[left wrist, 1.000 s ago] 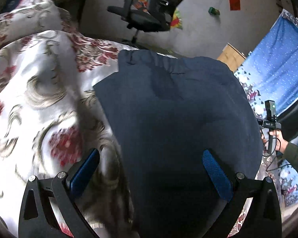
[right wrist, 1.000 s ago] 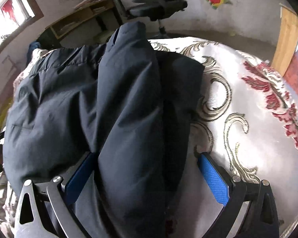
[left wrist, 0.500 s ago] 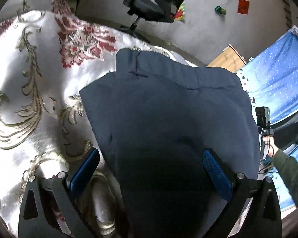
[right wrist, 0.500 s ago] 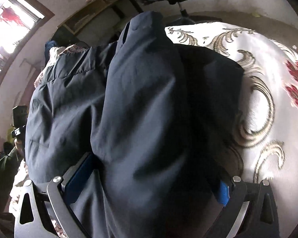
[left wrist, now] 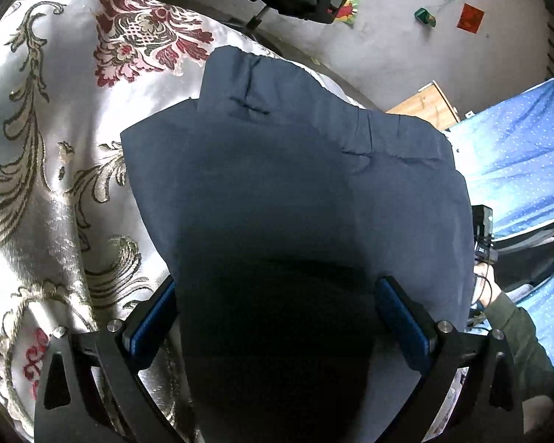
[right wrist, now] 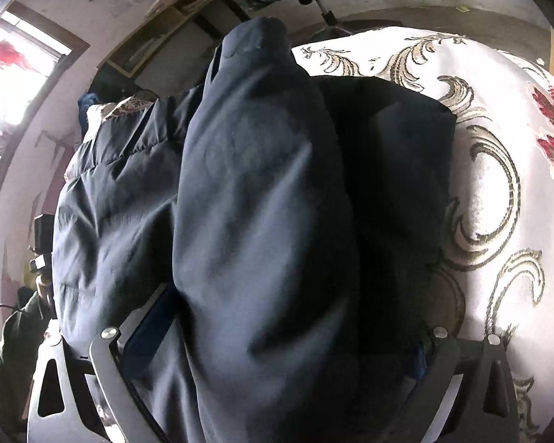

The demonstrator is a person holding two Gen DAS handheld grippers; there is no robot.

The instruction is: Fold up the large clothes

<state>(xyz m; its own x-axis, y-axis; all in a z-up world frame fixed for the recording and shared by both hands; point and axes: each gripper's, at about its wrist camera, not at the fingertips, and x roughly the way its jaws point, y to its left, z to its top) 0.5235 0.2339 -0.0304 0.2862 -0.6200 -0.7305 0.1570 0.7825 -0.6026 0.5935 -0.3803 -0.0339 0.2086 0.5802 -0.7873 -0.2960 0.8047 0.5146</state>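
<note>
Jacket (left wrist: 284, 184), dark navy and padded, lies on the floral bedspread (left wrist: 55, 184), which serves as the landmark. In the left wrist view its collar end points away from the camera, toward the bedspread's far edge, and its near end runs between the fingers of the left gripper (left wrist: 277, 313). Those blue-padded fingers stand wide apart on either side of the cloth; nothing is pinched, so the tool is released. A second person's hand with a device (left wrist: 482, 236) shows beyond the bedspread's right edge.

In the right wrist view the jacket (right wrist: 262, 203) is bunched into a thick puffy roll lying along the bedspread (right wrist: 498, 203), with quilted panels spreading to the left. The right gripper (right wrist: 277, 332) straddles the roll, fingers spread wide and partly hidden by fabric; it looks unclenched, not biting.

By its look the garment is soft, bulky and light, with a smooth shell that will likely slip and spring back. A seam, hem or collar edge would probably give a surer hold than the padded middle. No container appears in either view.
</note>
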